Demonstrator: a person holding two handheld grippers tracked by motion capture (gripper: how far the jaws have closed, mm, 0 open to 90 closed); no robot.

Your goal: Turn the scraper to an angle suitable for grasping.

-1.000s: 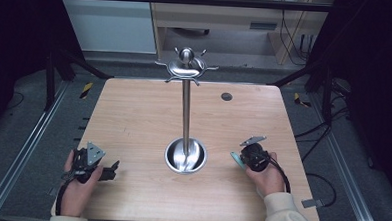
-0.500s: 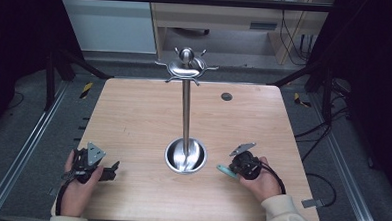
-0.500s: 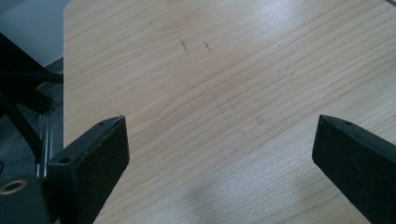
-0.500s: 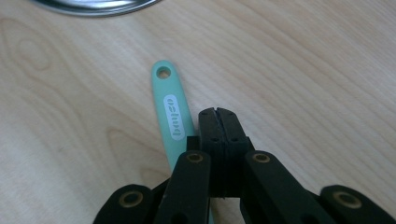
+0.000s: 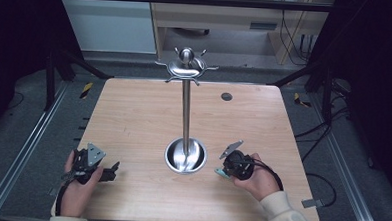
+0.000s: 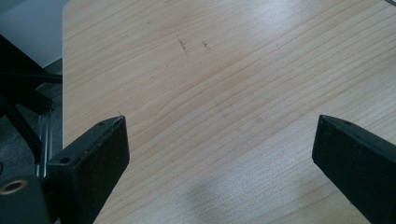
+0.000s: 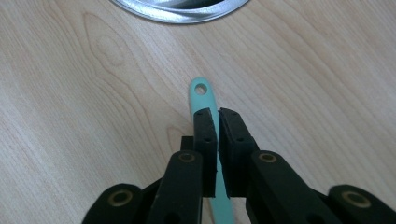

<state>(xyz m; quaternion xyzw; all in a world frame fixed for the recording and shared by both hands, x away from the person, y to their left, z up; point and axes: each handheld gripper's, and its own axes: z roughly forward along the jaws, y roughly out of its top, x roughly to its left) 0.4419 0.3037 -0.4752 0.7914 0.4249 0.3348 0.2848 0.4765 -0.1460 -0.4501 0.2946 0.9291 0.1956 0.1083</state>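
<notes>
Right gripper view has the right gripper (image 7: 217, 114) pinching a thin teal handle (image 7: 201, 91) at frame centre, its hole end poking toward the steel stand base (image 7: 182, 14) above. It looks light, stiff and slick; grip mid-shaft. Left gripper (image 6: 219, 140) stands spread over bare table (image 6: 210, 70).

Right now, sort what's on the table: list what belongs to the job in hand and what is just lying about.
In the job:
- teal handle with a hole, pinched in the right gripper
- steel hook stand, its round base beside that gripper

Lying about:
- dark round spot at the table's far edge
- left gripper, open over bare wood
</notes>
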